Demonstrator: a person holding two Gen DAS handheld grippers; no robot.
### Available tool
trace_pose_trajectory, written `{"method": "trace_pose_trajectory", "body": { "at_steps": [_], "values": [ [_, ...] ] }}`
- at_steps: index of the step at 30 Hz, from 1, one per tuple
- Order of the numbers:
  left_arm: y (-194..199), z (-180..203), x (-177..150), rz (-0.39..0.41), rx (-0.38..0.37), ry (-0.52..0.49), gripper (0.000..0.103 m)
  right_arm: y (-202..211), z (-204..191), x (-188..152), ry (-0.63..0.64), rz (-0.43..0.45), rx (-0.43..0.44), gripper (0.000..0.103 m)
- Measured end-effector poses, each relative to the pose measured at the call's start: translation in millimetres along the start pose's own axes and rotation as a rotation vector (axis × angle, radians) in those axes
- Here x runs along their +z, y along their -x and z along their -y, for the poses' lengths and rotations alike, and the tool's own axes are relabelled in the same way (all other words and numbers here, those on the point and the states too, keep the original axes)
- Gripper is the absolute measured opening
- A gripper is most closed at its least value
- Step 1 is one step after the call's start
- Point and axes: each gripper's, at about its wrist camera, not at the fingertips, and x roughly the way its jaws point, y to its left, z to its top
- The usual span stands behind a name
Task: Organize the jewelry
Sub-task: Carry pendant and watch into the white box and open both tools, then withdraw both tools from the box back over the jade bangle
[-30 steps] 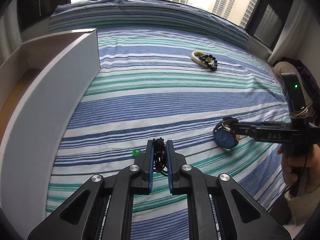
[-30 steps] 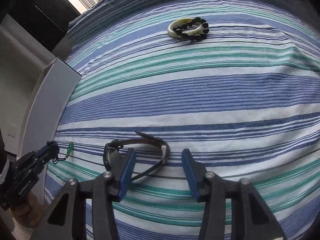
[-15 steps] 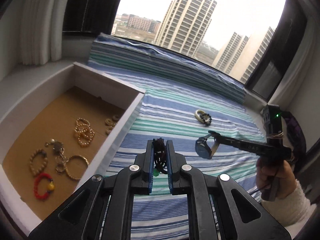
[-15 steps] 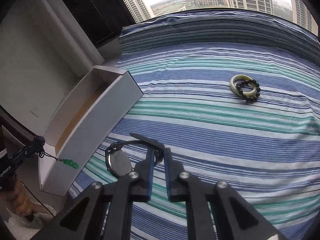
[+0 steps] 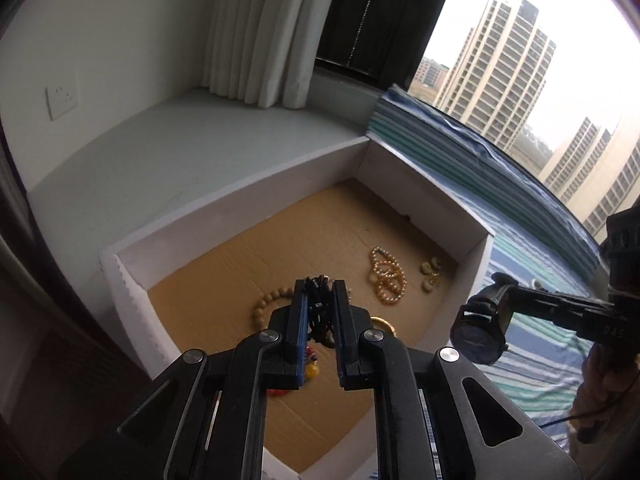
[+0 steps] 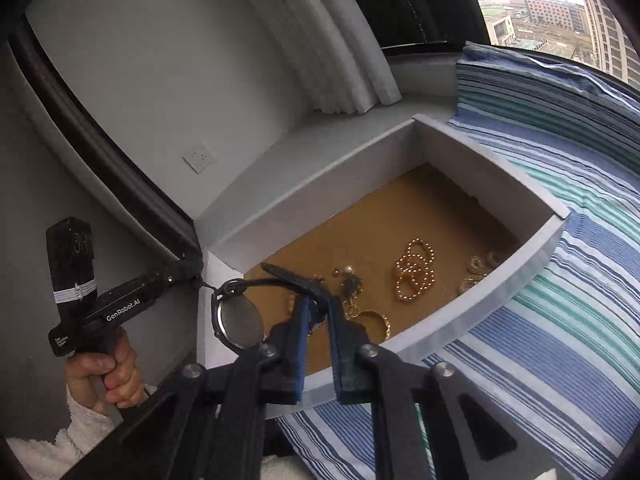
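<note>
Inside the box [image 5: 460, 216], the left gripper [image 5: 320, 304] hides part of the wooden bead bracelet [image 5: 268, 300] and the red bracelet [image 5: 310, 376].

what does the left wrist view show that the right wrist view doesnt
Only the left wrist view shows the red bead bracelet on the box floor, the tan bead bracelet and the dark cord necklace clamped in the left gripper.

Only the right wrist view shows the watch's strap pinched in the right gripper and the person's left hand.

Both show the white box, the gold bead bracelets, the watch and the striped bedcover.
</note>
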Motion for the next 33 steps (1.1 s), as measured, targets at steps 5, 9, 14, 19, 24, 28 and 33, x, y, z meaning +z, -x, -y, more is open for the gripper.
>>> {"method": "trace_pose_trajectory", "body": {
  "at_steps": [5, 9, 14, 19, 24, 28, 33],
  "values": [
    [-22, -29, -16, -0.062, 0.053, 0.047, 0.009, -80, -30, -18, 0.057, -0.166, 0.016, 0.010],
    [-35, -38, -25, -0.088, 0.078, 0.060, 0.010, -124, -42, -37, 0.108, -0.256, -0.020, 0.010],
    [-43, -34, -26, -0.118, 0.166, 0.044, 0.052, -138, -49, -46, 0.200, -0.306, -0.114, 0.032],
    [-2, -5, -15, 0.017, 0.126, -0.003, 0.072, -60, -62, -27, 0.266, -0.110, -0.173, 0.046],
    [35, 54, -17, 0.140, 0.040, -0.102, 0.094, 26, -61, -34, 0.341, 0.117, -0.351, 0.071],
    [34, 111, -36, 0.122, -0.103, -0.176, 0.096, 66, -21, -68, 0.271, 0.191, -0.471, 0.073],
    [-11, 195, -87, -0.019, -0.236, -0.298, 0.097, 100, 54, -132, 0.060, 0.176, -0.592, 0.073]
  ]
}}
